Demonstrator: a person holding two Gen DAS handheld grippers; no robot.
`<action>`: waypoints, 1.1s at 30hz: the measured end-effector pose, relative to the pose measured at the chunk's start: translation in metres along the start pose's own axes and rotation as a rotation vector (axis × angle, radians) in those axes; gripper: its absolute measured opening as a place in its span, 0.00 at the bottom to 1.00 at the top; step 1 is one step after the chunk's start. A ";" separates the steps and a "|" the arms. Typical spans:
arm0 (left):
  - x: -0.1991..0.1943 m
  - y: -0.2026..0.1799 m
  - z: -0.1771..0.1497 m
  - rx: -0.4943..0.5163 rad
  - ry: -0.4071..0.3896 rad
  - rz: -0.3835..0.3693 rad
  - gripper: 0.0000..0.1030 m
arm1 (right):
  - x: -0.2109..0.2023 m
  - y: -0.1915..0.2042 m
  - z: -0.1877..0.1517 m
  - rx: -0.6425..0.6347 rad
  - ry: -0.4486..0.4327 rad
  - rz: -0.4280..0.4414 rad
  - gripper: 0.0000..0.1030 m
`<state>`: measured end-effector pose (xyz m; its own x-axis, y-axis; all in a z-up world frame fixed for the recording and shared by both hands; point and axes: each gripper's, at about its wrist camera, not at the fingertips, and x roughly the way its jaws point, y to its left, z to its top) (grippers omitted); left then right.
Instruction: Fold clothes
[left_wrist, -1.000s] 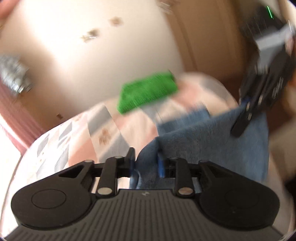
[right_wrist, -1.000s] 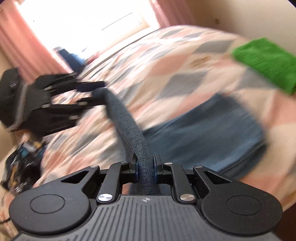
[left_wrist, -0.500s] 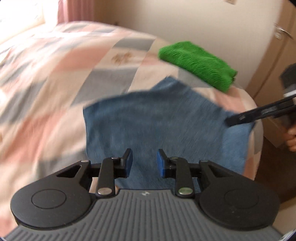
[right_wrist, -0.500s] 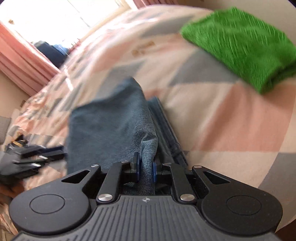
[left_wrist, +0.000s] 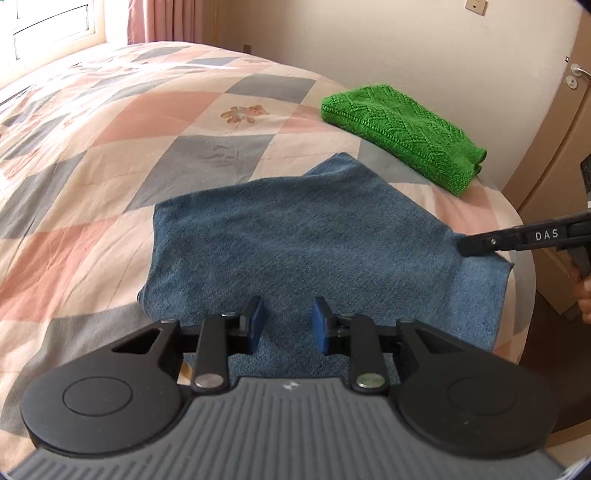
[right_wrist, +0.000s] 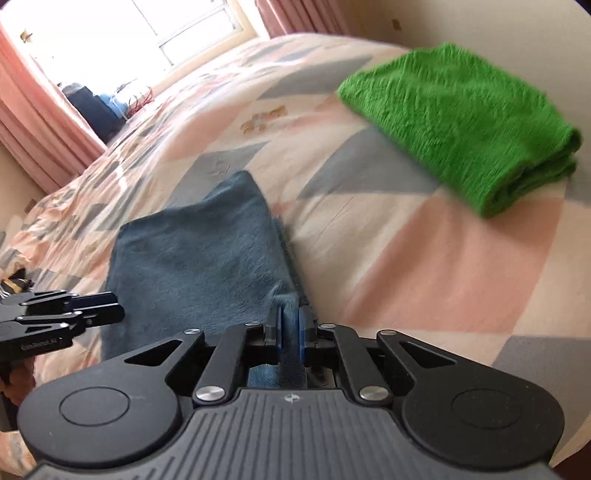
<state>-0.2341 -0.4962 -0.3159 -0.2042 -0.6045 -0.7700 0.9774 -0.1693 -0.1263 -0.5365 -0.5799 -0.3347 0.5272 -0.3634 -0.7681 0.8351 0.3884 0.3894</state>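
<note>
Blue terry cloth (left_wrist: 295, 236) half-folded on patchwork quilt bed (left_wrist: 110, 147); right gripper (right_wrist: 290, 321) clamped on corner, left gripper (left_wrist: 286, 325) spread wide, empty. Next, probably: release, smooth, re-grab edge.

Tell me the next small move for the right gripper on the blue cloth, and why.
Probably open the right gripper and let go. The blue cloth already lies folded flat on the quilt, the left gripper is open above its near edge, and only the right one is pinching a corner. Releasing would finish this fold.
</note>
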 end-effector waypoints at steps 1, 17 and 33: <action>0.004 -0.001 -0.001 0.002 0.005 0.001 0.22 | 0.006 -0.004 -0.003 0.008 0.013 -0.001 0.05; 0.058 -0.037 0.077 0.212 -0.068 -0.132 0.11 | -0.011 0.069 -0.043 -0.174 -0.054 -0.184 0.27; 0.045 0.024 0.081 -0.006 -0.064 0.018 0.07 | -0.001 0.002 0.026 -0.002 -0.048 0.003 0.45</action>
<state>-0.2244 -0.5911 -0.3031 -0.1894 -0.6561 -0.7305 0.9813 -0.1534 -0.1167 -0.5310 -0.6008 -0.3192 0.5371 -0.4025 -0.7413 0.8330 0.3914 0.3910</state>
